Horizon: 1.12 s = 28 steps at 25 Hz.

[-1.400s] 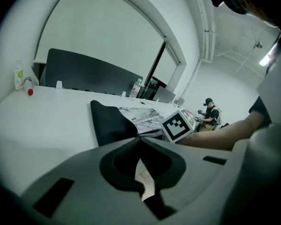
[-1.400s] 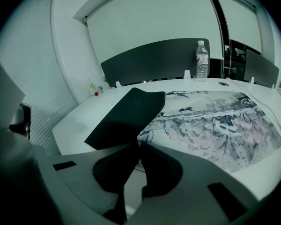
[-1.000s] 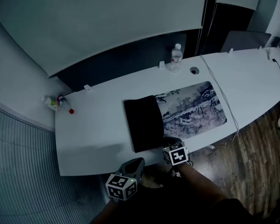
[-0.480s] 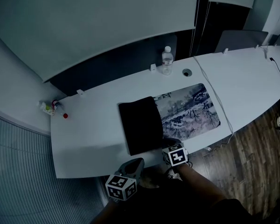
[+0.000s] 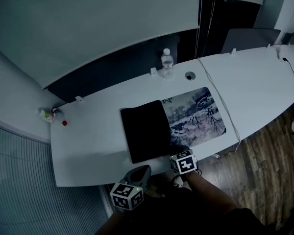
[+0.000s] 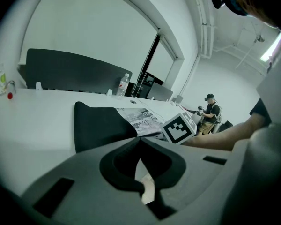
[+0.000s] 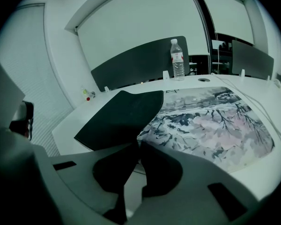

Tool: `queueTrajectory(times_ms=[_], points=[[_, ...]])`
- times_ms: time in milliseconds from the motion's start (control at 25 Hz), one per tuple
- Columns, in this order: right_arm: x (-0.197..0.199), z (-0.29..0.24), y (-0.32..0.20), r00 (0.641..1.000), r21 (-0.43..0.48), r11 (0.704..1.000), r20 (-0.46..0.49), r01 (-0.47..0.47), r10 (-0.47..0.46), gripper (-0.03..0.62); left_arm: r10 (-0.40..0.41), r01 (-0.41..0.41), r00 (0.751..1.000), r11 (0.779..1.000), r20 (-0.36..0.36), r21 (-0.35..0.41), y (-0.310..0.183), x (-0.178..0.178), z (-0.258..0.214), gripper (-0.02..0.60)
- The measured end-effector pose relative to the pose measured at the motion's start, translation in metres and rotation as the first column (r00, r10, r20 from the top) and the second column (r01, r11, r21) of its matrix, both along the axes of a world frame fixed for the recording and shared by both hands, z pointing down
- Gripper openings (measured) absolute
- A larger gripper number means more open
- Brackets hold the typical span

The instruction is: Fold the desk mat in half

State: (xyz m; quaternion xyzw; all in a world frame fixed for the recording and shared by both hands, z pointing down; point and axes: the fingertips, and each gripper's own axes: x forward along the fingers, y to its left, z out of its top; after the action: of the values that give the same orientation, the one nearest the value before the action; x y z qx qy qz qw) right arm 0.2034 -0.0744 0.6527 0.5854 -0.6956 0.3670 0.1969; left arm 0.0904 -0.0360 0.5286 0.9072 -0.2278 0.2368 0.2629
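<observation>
Black underside [image 5: 144, 131] shows where the left part of the desk mat [image 5: 196, 114] lies turned over onto its printed face. The rest lies flat on the white worktop [image 5: 88, 146], and the flap looks short of halfway. Judge the mat thin, limp and light, with a grippy back: it should drape rather than spring, and drag rather than slide. Your right gripper [image 7: 136, 143] sits at the mat's near edge, jaws closed tip to tip, nothing visibly pinched. Your left gripper [image 6: 140, 142] hangs off the worktop's near side, jaws together, empty. Pinch the flap's free edge near a corner.
</observation>
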Motion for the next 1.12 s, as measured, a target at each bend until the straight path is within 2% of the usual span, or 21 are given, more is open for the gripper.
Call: queueTrajectory(times_ms=[720, 840, 1120], points=[[0.07, -0.003, 0.02, 0.997, 0.016, 0.997, 0.026, -0.069, 0.069, 0.04, 0.018, -0.019, 1.0, 0.999, 0.017, 0.037, 0.019, 0.048, -0.01, 0.006], [0.079, -0.009, 0.019, 0.996, 0.046, 0.996, 0.019, -0.082, 0.082, 0.04, 0.033, -0.033, 0.999, 0.999, 0.017, 0.03, 0.022, 0.052, -0.013, 0.006], [0.095, -0.006, 0.029, 0.991, 0.01, 0.992, 0.032, -0.129, 0.129, 0.04, 0.088, -0.088, 0.996, 0.996, 0.013, 0.02, 0.017, 0.074, -0.012, 0.006]])
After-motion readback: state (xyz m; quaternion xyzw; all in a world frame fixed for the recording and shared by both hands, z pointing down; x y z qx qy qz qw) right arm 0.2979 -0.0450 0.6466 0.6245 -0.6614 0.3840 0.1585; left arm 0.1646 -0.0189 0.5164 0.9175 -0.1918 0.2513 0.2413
